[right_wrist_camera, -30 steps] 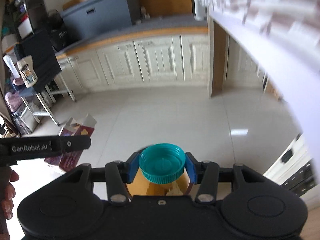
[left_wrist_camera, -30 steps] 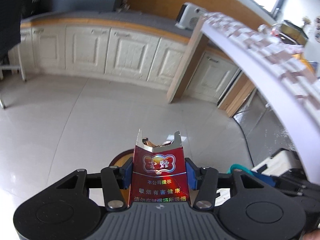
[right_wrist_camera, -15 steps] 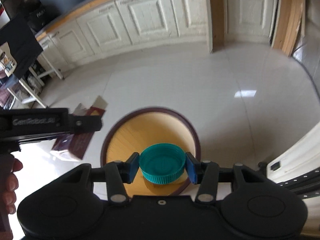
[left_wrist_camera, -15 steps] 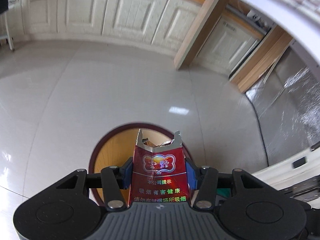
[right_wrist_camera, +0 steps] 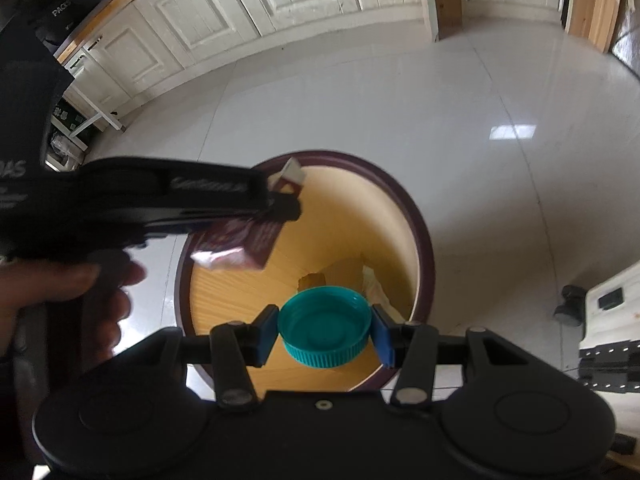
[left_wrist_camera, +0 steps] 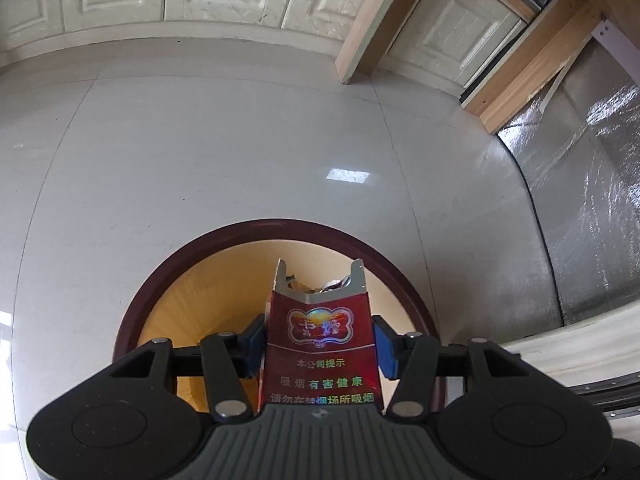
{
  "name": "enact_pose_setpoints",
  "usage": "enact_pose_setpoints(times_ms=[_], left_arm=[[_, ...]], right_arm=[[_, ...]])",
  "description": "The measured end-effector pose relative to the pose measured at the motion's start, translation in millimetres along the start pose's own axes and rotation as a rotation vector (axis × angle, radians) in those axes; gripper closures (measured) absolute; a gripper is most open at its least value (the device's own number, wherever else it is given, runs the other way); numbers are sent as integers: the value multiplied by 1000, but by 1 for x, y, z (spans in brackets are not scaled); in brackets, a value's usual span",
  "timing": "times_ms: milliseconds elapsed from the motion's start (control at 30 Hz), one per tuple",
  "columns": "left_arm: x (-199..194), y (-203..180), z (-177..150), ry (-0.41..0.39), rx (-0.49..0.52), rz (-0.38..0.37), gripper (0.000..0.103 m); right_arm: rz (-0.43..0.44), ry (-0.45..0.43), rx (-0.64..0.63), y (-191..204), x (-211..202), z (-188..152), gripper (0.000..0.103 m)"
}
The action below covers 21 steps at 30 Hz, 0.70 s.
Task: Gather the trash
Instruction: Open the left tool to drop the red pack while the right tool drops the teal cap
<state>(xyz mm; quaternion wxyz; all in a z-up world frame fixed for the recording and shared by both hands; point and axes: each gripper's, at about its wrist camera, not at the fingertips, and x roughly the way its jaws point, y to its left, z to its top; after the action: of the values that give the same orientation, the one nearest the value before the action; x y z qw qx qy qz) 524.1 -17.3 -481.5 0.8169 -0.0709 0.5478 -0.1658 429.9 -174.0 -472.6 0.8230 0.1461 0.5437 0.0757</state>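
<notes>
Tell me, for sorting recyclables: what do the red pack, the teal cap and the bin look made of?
Red pack: glossy printed cardboard with silver foil lining, judging by creased, torn top. Teal cap: moulded plastic, ribbed rim, slight sheen. Bin: dark smooth rim, wood-grain-looking inner wall; plastic or wood, unclear.

The waste bin (right_wrist_camera: pixel 424 256) stood on the floor (right_wrist_camera: pixel 400 92). Above its mouth hung the cigarette pack (left_wrist_camera: pixel 320 340) to the left and the bottle cap (right_wrist_camera: pixel 324 326) to the right; cabinets (right_wrist_camera: pixel 240 12) stood behind it.
</notes>
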Motion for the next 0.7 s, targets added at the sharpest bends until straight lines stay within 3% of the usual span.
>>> enact_pose_setpoints(times_ms=[33, 100, 567, 700], left_arm=[[4, 1, 0, -2, 3, 4, 45], [10, 3, 0, 7, 4, 20, 28], [-15, 24, -17, 15, -3, 80, 11], [-21, 30, -22, 20, -9, 103, 8]], right_arm=[[6, 8, 5, -1, 3, -1, 53], [16, 20, 6, -1, 8, -1, 53], [60, 46, -39, 12, 27, -1, 52], [41, 50, -83, 18, 25, -1, 33]])
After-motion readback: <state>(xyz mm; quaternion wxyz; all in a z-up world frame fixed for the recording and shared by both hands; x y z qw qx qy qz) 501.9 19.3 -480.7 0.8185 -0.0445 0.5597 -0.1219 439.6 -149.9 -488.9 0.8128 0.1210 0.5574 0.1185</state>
